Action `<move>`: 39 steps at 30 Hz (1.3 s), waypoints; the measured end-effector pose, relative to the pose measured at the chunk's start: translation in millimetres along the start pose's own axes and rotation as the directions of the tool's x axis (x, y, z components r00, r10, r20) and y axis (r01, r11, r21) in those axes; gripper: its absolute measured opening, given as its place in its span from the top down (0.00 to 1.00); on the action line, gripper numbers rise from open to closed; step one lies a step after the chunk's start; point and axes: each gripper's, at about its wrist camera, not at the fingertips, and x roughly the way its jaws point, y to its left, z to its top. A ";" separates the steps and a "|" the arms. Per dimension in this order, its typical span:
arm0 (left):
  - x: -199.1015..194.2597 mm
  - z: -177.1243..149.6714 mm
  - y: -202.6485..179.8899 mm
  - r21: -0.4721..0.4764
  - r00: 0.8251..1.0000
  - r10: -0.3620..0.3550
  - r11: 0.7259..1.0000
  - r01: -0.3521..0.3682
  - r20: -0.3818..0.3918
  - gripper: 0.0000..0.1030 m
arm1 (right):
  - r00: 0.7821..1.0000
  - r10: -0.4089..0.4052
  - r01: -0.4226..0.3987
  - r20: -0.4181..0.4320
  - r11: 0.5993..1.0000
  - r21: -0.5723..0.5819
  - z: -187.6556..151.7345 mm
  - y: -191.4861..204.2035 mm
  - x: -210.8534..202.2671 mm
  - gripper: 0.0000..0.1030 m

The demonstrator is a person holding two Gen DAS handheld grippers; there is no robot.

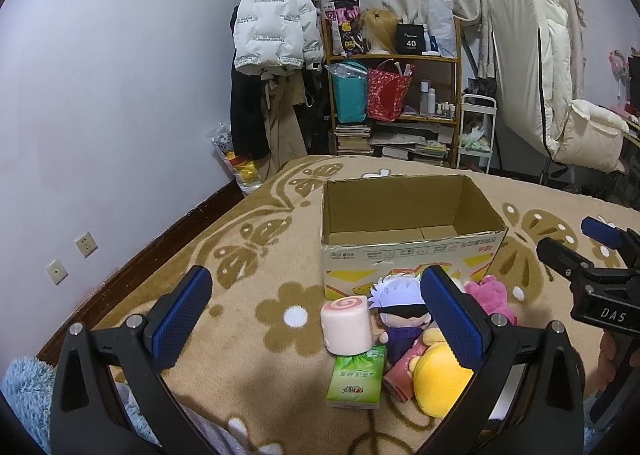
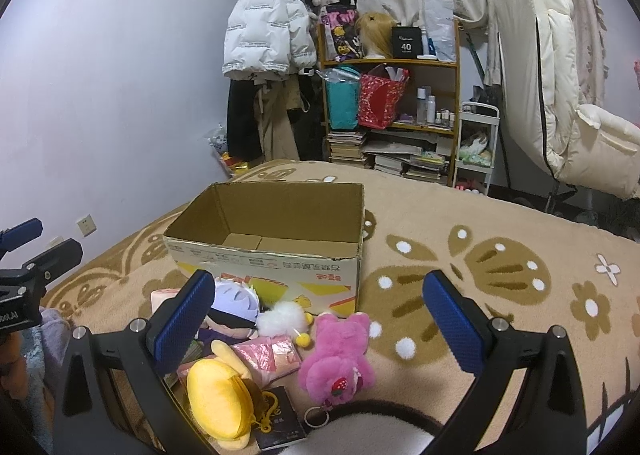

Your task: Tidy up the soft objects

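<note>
Soft toys — pink plush (image 2: 338, 359), yellow plush (image 2: 218, 403), white-haired doll (image 1: 400, 307) — lie heaped touching against the empty cardboard box (image 1: 408, 215) on the blanket; my left gripper (image 1: 316, 319) and right gripper (image 2: 316, 319) hover wide, unloaded; I suspect a crowded grasp drags neighbours.

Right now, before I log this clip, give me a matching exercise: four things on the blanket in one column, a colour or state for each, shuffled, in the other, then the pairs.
Things:
1. cardboard box
2. bear plush
3. tissue pack
4. roll-cake squishy

Colour or state:
A. green, lying flat in front of the squishy
B. open on top, nothing visible inside
C. pale pink with a swirl on its end
D. bright pink, strawberry charm on it

Pairs: 1-B, 2-D, 3-A, 4-C
</note>
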 end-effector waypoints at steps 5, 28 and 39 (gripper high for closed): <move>0.0 1.9 3.6 -0.010 1.000 -0.011 1.000 0.011 -0.010 0.00 | 1.000 0.018 -0.018 -0.024 1.000 -0.008 -2.0 3.2 3.5 0.00; 75.8 6.7 -5.6 -0.028 0.974 -0.072 0.997 0.067 -0.214 0.00 | 0.986 0.042 -0.032 -0.161 0.997 0.066 4.4 -17.9 67.3 0.00; 120.4 -2.0 -3.2 -0.044 0.945 -0.032 0.999 0.019 -0.325 0.00 | 0.953 0.012 0.019 -0.303 0.995 0.101 -12.1 -27.9 104.4 0.00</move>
